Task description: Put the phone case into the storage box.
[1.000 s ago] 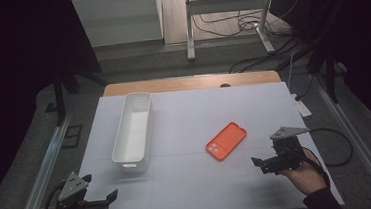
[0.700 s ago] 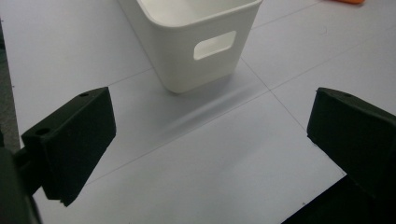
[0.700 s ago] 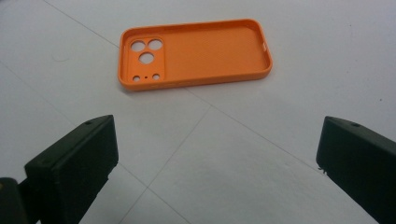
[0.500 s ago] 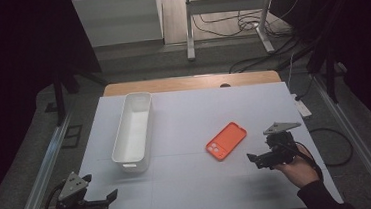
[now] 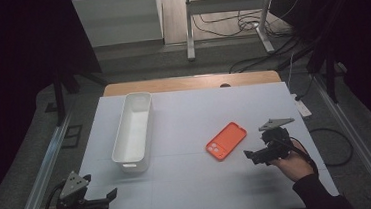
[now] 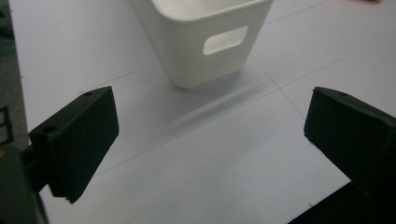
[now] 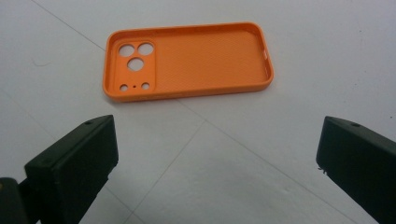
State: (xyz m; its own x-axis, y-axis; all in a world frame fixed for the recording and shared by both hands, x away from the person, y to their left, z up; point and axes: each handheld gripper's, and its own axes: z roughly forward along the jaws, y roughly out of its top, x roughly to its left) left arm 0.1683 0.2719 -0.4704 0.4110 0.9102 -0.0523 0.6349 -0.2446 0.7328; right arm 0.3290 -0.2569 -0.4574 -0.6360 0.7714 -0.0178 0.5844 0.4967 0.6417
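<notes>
High view: orange plastic phone case (image 5: pixel 226 141) lies flat on the white table (image 5: pixel 190 194), right of the long white plastic bin (image 5: pixel 133 131). Right gripper (image 5: pixel 256 156) sits just beside it, empty; left gripper (image 5: pixel 101 200) rests at the near-left edge.

Left gripper view: jaws spread, nothing held.

Right gripper view: jaws wide apart, case (image 7: pixel 187 59) ahead. Judged step: approach. Next: advance, straddle the case's rim, close.

Pretty dim room overall, dark on both sides. The table (image 5: pixel 190 189) has a white top marked with thin grid lines, and a strip of wooden edge (image 5: pixel 172 84) pokes out at the far end. Metal rails (image 5: pixel 43 171) run along both sides of it. The floor (image 5: pixel 135 63) behind is grey. Farther back is a lit patch with a pale wall panel (image 5: pixel 116 19), a metal stand (image 5: pixel 226 16) and a tangle of black cables (image 5: pixel 237 25). A white power strip (image 5: pixel 302 108) sits off the right edge.
</notes>
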